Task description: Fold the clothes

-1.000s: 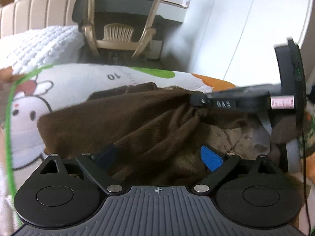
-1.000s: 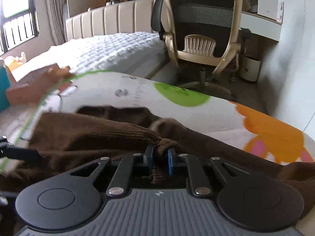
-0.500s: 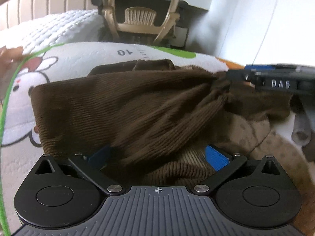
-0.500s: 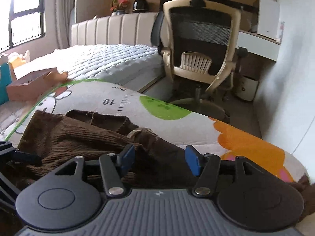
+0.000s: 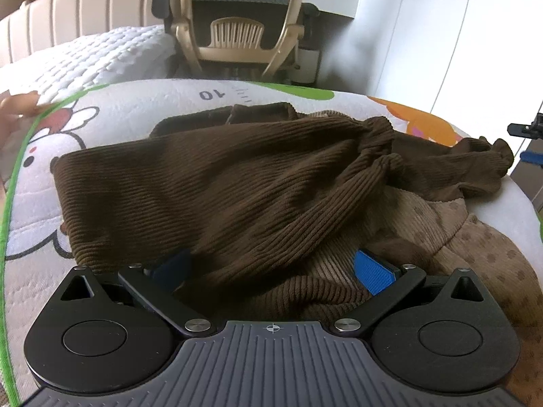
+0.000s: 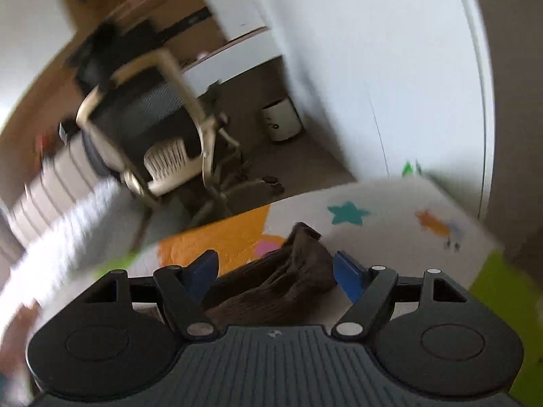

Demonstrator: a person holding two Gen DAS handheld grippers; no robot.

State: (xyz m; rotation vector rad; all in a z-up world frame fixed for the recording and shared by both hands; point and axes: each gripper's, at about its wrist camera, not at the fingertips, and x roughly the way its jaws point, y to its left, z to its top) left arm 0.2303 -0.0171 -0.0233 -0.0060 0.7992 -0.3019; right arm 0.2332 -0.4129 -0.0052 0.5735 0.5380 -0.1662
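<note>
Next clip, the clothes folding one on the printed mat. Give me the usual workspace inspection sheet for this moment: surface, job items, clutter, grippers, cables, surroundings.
Surface: printed play mat with cartoon figures and a green border.
Job's things: brown corduroy garment lies bunched and partly folded on the mat; a tan dotted lining shows at its right.
Clutter: nothing seen.
Grippers: left gripper open over the garment's near edge, pads clear of the cloth; right gripper with jaws opening, a corduroy end between them, not pinched.
Cables: nothing seen.
Surroundings: office chair, white quilted bed, small bin, white wall panels.
</note>
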